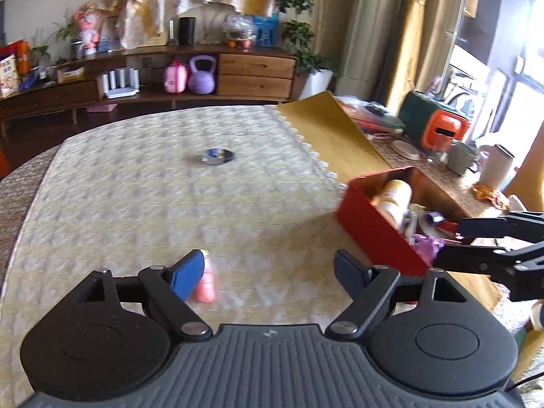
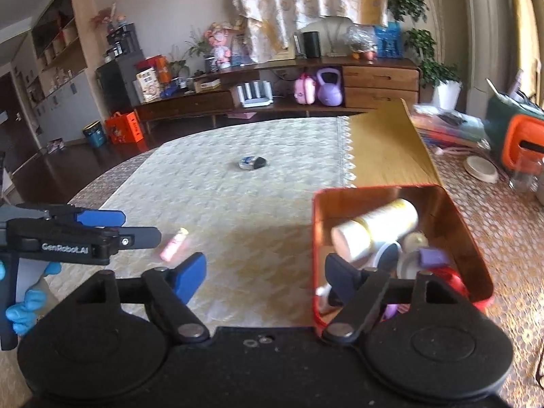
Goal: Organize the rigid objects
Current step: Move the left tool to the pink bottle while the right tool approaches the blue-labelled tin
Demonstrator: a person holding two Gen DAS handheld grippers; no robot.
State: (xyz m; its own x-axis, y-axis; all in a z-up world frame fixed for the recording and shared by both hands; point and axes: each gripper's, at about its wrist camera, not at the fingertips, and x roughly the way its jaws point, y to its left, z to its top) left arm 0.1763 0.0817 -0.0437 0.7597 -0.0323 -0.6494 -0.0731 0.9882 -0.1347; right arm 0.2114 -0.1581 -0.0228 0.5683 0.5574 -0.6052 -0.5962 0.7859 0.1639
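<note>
"GenRobot.AI" on left hand-held gripper (image 2: pixel 136 227)

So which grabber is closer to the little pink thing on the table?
Left. The left gripper hovers right by the little pink thing, whose top sits beside its left blue finger. The right gripper is off to the side, over the red box.

I see my left gripper (image 1: pixel 268 273): black linkage arms, silver pivot pins, blue pads (image 1: pixel 187 273), a ribbed grey body. My right gripper (image 2: pixel 265 277) matches, on a plain black base. White "GenRobot.AI" lettering marks the left one's side, and a blue glove (image 2: pixel 23 309) covers my hand.
</note>
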